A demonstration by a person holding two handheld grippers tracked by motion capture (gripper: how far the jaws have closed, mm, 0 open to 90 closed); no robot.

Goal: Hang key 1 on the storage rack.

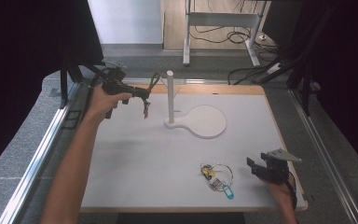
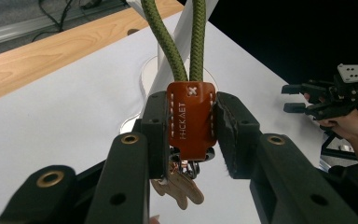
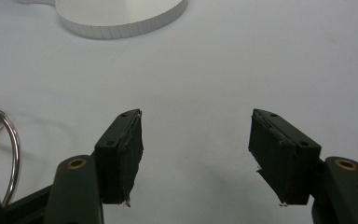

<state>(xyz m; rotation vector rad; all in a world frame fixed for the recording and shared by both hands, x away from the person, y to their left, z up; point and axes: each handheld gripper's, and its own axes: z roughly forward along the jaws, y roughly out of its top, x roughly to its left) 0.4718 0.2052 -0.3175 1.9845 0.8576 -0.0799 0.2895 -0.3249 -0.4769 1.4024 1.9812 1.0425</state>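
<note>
Fingers of your left gripper point(image 2: 192, 128) were clamped on the brown leather tab point(image 2: 191, 116) of the keychain, its green cord loop point(image 2: 186, 37) rising past the pads and a few keys point(image 2: 177, 186) hanging below. From above, the keychain point(image 1: 145, 99) was held off the table, left of the white post point(image 1: 170, 95) and near its top. Judged step — hooking the loop over the post. You would have done well to keep the loop open and facing the post top, lift until the cord cleared it, then lower straight down — releasing only once the cord sat around the post. Base plate point(image 1: 207, 122) lay to the right of the post. Second key bunch point(image 1: 216, 179) rested on the white table point(image 1: 135, 158) near the front edge, just beside your right gripper point(image 3: 196, 154), whose jaws stood apart with nothing between them.
</note>
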